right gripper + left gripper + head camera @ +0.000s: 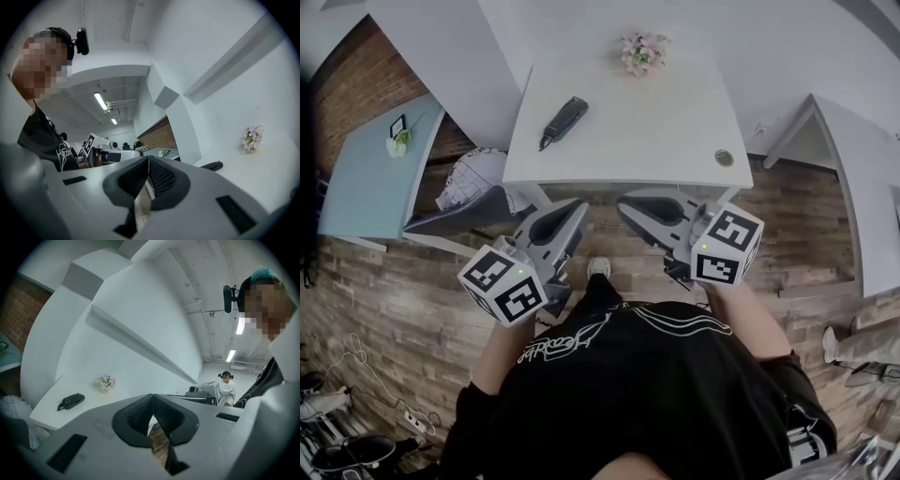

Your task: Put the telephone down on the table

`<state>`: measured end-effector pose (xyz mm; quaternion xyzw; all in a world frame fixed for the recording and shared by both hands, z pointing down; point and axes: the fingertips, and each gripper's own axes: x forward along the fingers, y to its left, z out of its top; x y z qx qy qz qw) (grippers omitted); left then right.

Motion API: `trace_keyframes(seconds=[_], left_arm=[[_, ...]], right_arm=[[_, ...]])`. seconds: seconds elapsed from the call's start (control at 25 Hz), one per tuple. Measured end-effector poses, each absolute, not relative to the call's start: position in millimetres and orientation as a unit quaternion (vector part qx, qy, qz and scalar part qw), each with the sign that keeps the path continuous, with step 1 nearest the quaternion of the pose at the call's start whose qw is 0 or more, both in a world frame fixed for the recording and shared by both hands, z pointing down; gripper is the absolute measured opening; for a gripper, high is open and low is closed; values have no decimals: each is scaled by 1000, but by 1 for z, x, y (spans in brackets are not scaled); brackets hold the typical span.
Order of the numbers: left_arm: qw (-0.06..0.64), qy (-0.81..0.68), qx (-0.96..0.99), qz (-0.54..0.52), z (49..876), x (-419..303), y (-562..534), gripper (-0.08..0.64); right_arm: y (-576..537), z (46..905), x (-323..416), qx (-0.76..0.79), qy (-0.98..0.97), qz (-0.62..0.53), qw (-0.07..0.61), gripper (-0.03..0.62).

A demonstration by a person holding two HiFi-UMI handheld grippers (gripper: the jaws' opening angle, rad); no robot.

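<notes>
A black telephone handset (pixel 563 121) lies flat on the white table (pixel 666 141), near its left side. It also shows in the left gripper view as the telephone (pixel 71 401) and in the right gripper view as the telephone (pixel 212 165). My left gripper (pixel 573 217) is held below the table's front edge, jaws shut with nothing between them (pixel 152 401). My right gripper (pixel 630 208) hangs beside it, also shut and empty (pixel 148 164). Both are well short of the telephone.
A small pot of pink flowers (pixel 642 52) stands at the table's far edge. A round cable hole (pixel 724 157) sits near the front right corner. A chair (pixel 469 202) stands left of the table, a pale blue desk (pixel 370 178) beyond it. Wooden floor lies underfoot.
</notes>
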<state>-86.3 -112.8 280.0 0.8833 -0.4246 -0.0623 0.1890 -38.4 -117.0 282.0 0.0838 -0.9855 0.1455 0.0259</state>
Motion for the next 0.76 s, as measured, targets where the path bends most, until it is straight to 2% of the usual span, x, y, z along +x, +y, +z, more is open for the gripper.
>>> trace_keyframes(seconds=[0.76], left_arm=[[163,-448,879,-24,304,-79,-94,8]], right_arm=[[-97,298,-27,79,-985,154,22,39]])
